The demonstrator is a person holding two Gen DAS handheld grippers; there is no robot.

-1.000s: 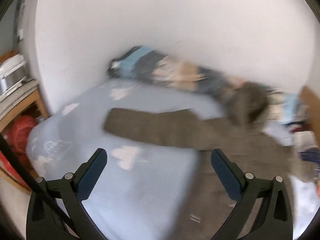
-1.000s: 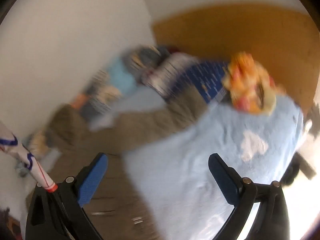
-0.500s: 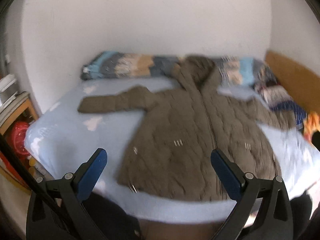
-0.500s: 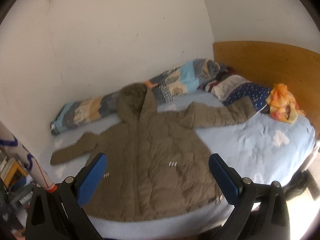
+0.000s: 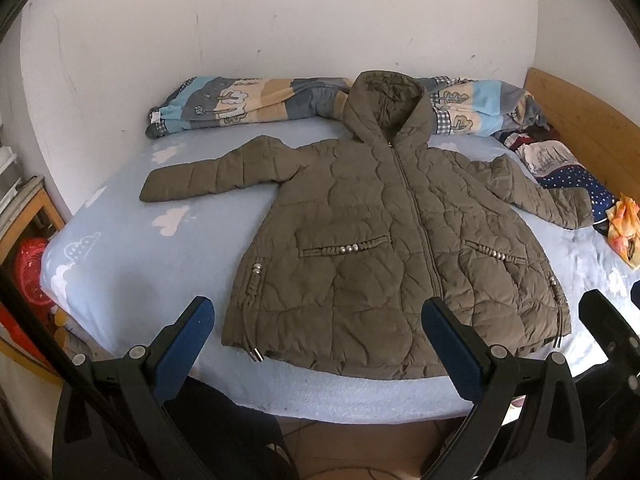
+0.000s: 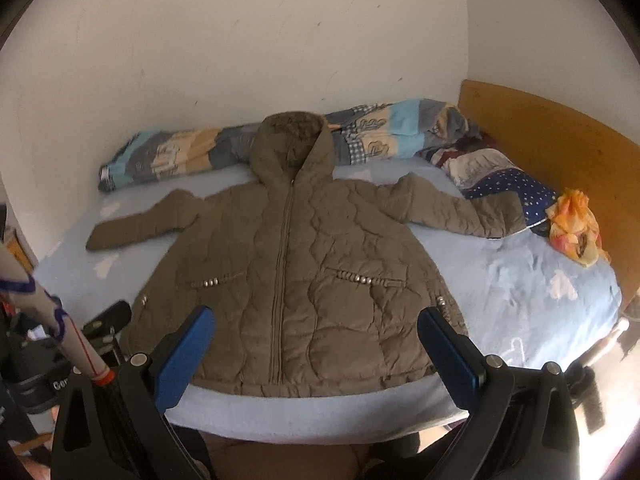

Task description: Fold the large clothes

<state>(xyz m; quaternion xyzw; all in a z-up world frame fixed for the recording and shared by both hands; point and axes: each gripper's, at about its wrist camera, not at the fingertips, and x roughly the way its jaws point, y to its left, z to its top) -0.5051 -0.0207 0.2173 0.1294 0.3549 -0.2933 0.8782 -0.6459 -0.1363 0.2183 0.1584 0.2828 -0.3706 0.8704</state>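
Bed point(image 5: 132, 264): the pale blue sheet with white clouds fills my view, with a wooden headboard point(image 6: 560, 148) at its right end.
Jacket point(image 5: 380, 248): the olive quilted hooded jacket lies flat, front up and zipped, in the middle of the bed, hem towards me.
Sleeves: both spread out sideways; the left one point(image 5: 208, 176) lies straight on the sheet, the right one point(image 6: 460, 210) reaches to the star-patterned bedding point(image 6: 516, 190).
Hood point(image 5: 386, 102): it rests on the rolled patchwork blanket point(image 5: 240, 102) along the wall.
My left tool point(image 5: 318, 340): open wide, blue pads point(image 5: 186, 346) well apart, gripping nothing; it hovers before the near edge of the bed, over the jacket's hem.
My right tool point(image 6: 316, 344): also spread wide and empty, hanging in front of the hem, clear of the fabric.
Orange cloth point(image 6: 574, 226): a crumpled bundle sits on the sheet near the headboard, just beside the right cuff.
Pocket trims point(image 5: 346, 249): small silver studs show along both pocket openings.
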